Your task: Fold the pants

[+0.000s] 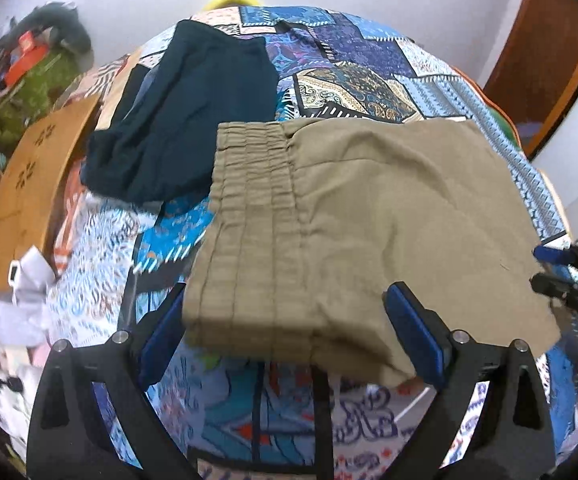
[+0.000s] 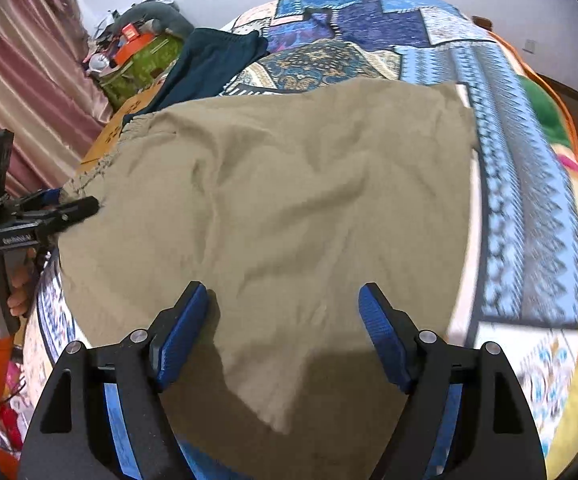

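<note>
Khaki pants (image 1: 353,216) lie folded on a patterned blue bedspread (image 1: 353,60), elastic waistband (image 1: 249,168) to the left. My left gripper (image 1: 289,328) is open, its blue pads either side of the near waistband corner. My right gripper (image 2: 285,332) is open over the near edge of the pants (image 2: 289,208). The right gripper also shows at the right edge of the left wrist view (image 1: 569,276). The left gripper shows at the left of the right wrist view (image 2: 81,208), by the waistband.
A dark teal garment (image 1: 193,120) lies on the bed behind the waistband. A cardboard box (image 1: 33,184) sits at the bed's left edge, with cluttered green boxes (image 1: 37,88) beyond. A pink curtain (image 2: 25,92) hangs left. A wooden door (image 1: 545,60) stands right.
</note>
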A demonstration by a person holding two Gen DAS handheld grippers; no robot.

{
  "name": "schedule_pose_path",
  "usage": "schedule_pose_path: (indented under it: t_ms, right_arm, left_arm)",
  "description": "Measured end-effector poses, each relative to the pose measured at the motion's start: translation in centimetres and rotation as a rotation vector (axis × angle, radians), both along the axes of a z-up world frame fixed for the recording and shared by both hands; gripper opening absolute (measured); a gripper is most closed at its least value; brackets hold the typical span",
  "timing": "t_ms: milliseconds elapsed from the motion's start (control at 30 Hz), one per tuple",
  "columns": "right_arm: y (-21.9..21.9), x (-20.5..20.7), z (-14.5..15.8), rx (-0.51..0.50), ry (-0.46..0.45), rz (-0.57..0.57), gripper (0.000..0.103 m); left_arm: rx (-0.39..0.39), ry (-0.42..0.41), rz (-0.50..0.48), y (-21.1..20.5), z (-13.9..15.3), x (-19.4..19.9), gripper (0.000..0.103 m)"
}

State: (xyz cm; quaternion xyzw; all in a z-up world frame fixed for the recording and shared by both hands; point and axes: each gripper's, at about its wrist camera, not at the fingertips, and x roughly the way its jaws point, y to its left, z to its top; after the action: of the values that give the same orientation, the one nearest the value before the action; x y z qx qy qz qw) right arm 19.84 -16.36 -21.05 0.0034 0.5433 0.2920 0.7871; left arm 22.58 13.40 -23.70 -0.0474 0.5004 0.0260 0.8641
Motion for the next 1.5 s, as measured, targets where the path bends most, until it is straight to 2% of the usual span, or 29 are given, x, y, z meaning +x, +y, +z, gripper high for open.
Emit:
schedule_pose_path:
  t_ms: [333,433,567,667,800,900,1033,1133,1233,1300,1367,1433,1467,1500]
  right_arm:
    - [-1.3,-1.7,1.0,-0.032,-0.029,-0.050,0.075]
    - [-0.6,-1.9,2.6,-0.033,-0.099,-0.037,0.075]
    - [1.6,-1.8,5.4,-0.022,-0.228,-0.017,0.077]
    - [3.7,-1.7,5.8,-0.023,-0.292,0.006,0.078]
    - [6.0,-1.6,4.0,-0.041,-0.290,0.054,0.078]
    - [7.3,-1.6,2.3,-0.075,-0.267,0.085,0.078]
    - [7.1,-1.8,1.6,-0.067,-0.252,0.085,0.078]
    - [6.6,-1.2,1.2,-0.032,-0.199,0.074,0.078]
    - [6.5,-1.1,0.9,-0.015,-0.183,0.070,0.078]
    - [6.5,-1.1,0.8,-0.009,-0.176,0.069,0.078]
    - [6.5,-1.3,0.8,-0.005,-0.173,0.069,0.078]
    - [6.4,-1.3,0.7,0.000,-0.169,0.067,0.078]
    - [6.3,-1.5,0.7,0.002,-0.168,0.066,0.078]
    - [6.3,-1.5,0.8,0.003,-0.168,0.064,0.078]
  left_arm:
    - [-0.076,-0.021,0.066,1.2,1.9,-3.0,0.097]
    - [-0.104,-0.048,0.093,1.7,2.8,-3.8,0.097]
    - [-0.200,-0.044,0.119,2.2,3.0,-4.4,0.097]
    - [-0.268,-0.023,0.139,2.2,2.3,-4.5,0.097]
    - [-0.380,0.025,0.129,1.9,0.7,-4.4,0.097]
    - [-0.431,0.039,0.119,1.7,0.1,-4.0,0.097]
    - [-0.557,0.056,0.107,2.0,-0.9,-2.9,0.096]
    - [-0.596,0.051,0.118,2.5,-1.4,-1.8,0.096]
    - [-0.604,0.047,0.141,3.0,-1.8,-0.6,0.096]
    - [-0.556,0.040,0.165,3.1,-1.8,0.1,0.088]
    - [-0.507,0.043,0.196,3.3,-1.8,0.4,0.066]
    - [-0.477,0.036,0.217,3.7,-1.6,0.5,0.055]
    - [-0.473,0.024,0.216,3.8,-1.4,0.4,0.046]
    - [-0.458,0.012,0.212,3.7,-1.1,0.2,0.043]
